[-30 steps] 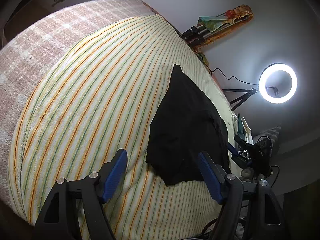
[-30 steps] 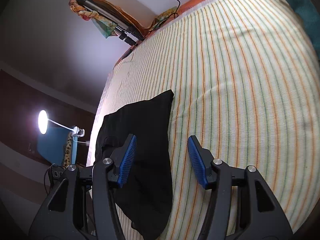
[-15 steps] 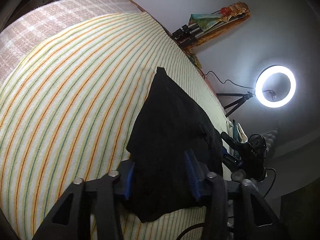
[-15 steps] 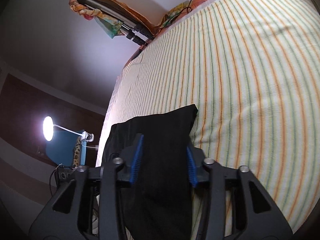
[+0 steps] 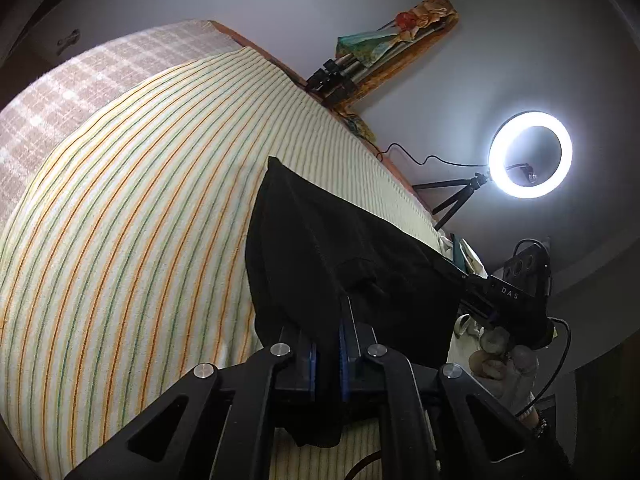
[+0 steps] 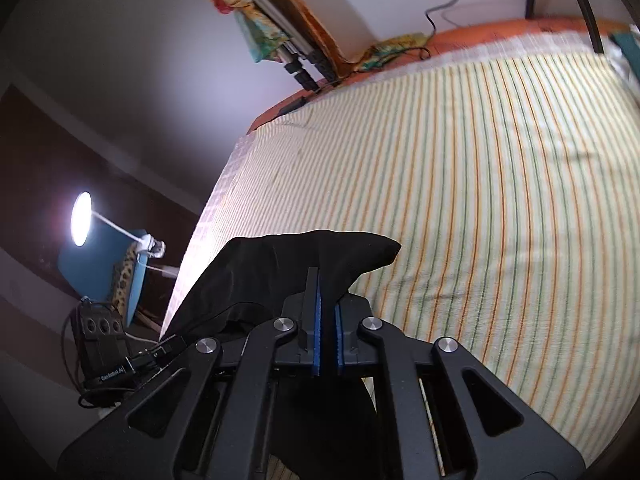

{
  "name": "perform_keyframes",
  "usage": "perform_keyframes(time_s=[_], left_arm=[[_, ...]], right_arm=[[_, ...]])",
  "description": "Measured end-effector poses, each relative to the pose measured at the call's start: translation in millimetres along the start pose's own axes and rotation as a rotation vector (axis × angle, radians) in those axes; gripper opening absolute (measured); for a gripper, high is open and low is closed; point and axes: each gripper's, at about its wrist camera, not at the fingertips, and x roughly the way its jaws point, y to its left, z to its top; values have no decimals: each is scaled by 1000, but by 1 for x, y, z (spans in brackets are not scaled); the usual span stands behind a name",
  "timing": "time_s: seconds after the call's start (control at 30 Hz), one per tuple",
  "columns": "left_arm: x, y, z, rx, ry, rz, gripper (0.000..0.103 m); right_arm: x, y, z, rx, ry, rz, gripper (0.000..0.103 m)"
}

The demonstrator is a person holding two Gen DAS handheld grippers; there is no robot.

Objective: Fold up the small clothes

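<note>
The left tool [image 5: 326, 350] is clamped on the near edge of a black garment [image 5: 320, 248], its blue pads pressed close with dark cloth bunched between them. The right tool [image 6: 327, 334] grips the same black garment [image 6: 288, 268] at another part of the near edge, its blue pads likewise drawn narrow on a fold of fabric.

The garment lies on a bed covered by a cream sheet [image 5: 132, 220] with thin orange and green stripes. In the left wrist view its long axis runs away from the tool, from the gripped hem up to a pointed corner at the far end, and that corner rests on the sheet. The edge between the two tools is raised off the bed and stretched toward the right tool [image 5: 512, 304], which shows at the right of that view with the person's hand below it. In the right wrist view the cloth rises in a ridge over the pads, one rounded corner reaching out to the right above the striped sheet [image 6: 460, 184], the rest sloping down to the left toward the left tool [image 6: 116, 356].

A lit ring light [image 5: 530, 155] stands on a tripod beyond the bed's far edge, and a pink checked blanket [image 5: 80, 80] lies past the sheet
</note>
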Motion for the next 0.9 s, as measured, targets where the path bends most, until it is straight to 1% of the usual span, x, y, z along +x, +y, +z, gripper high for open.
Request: perform_keyframes(time_s=[0.13, 0.27, 0.37, 0.47, 0.5, 0.57, 0.63, 0.73, 0.8, 0.83, 0.87, 0.9], left_arm=[[-6, -17, 0, 31, -6, -25, 4], [-8, -35, 0, 55, -7, -49, 4], [-7, -51, -1, 92, -9, -54, 4], [-2, -61, -2, 106, -1, -63, 4], [-1, -64, -3, 118, -4, -53, 4], [3, -65, -1, 133, 1, -43, 4], [5, -62, 2, 136, 1, -22, 4], [6, -50, 9, 124, 3, 14, 4], [8, -37, 13, 119, 21, 34, 4], [9, -30, 13, 113, 27, 50, 5], [9, -24, 12, 110, 30, 71, 11], [11, -17, 13, 106, 45, 87, 17]], right_arm=[[-16, 18, 3, -58, -1, -34, 5], [-38, 29, 7, -90, -27, -53, 4], [-56, 30, 11, -101, -50, -63, 4], [-70, 28, 11, -103, -61, -78, 4], [-73, 26, 11, -95, -63, -76, 4], [-77, 18, 10, -63, -58, -37, 4], [-74, 13, 8, -42, -58, -31, 4], [-59, 4, 5, 10, -36, 17, 4], [-46, -5, 4, 62, -25, 36, 5], [-40, -11, 3, 85, -16, 38, 6], [-34, -17, 3, 106, -5, 36, 13], [-30, -24, 1, 127, 6, 28, 28]])
